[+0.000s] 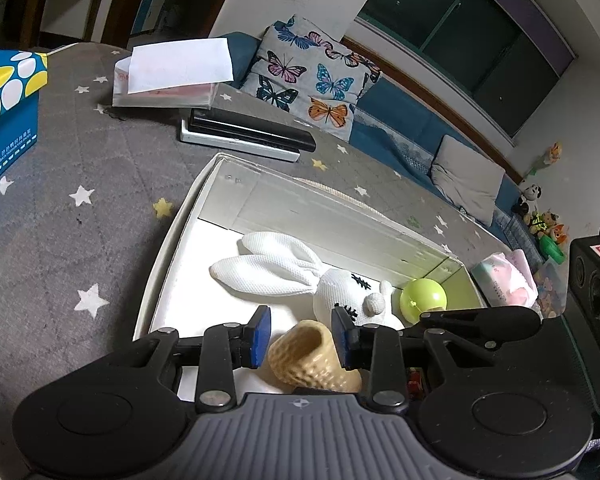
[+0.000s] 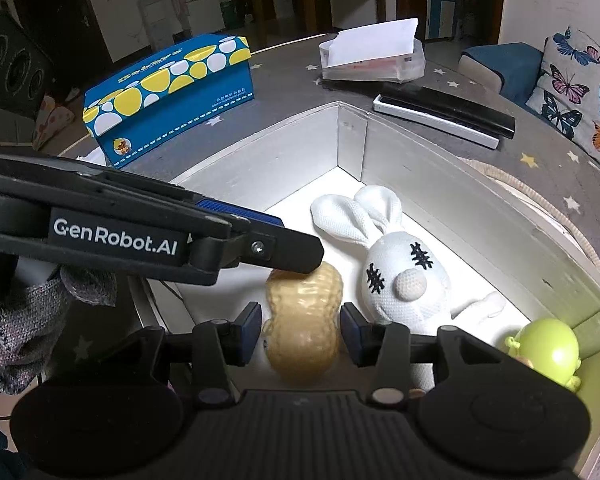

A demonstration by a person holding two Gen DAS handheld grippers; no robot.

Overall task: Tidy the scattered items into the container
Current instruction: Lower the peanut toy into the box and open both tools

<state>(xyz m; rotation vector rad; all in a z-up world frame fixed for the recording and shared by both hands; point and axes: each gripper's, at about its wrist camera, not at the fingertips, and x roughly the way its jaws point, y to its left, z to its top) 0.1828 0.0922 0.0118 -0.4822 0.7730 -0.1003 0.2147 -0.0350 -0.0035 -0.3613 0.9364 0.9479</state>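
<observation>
While both tools crowd the near end of the white cardboard box (image 2: 352, 140), we see little open room there: its tall walls rise on the left and far sides, and the star-printed grey cloth (image 1: 80, 168) lies outside the rim. Our left gripper (image 1: 300, 338) holds its jaws partway apart around one end of the tan, dimpled peanut-shaped toy (image 2: 302, 328), pads touching it. Our right gripper (image 2: 300, 332) brackets the peanut's waist, with slim gaps at both blue pads. The peanut lies on the box floor, just left of the white knitted rabbit (image 2: 396, 276), whose long ears point to the far corner. A smooth green round toy (image 2: 548, 354) sits in the right corner.
</observation>
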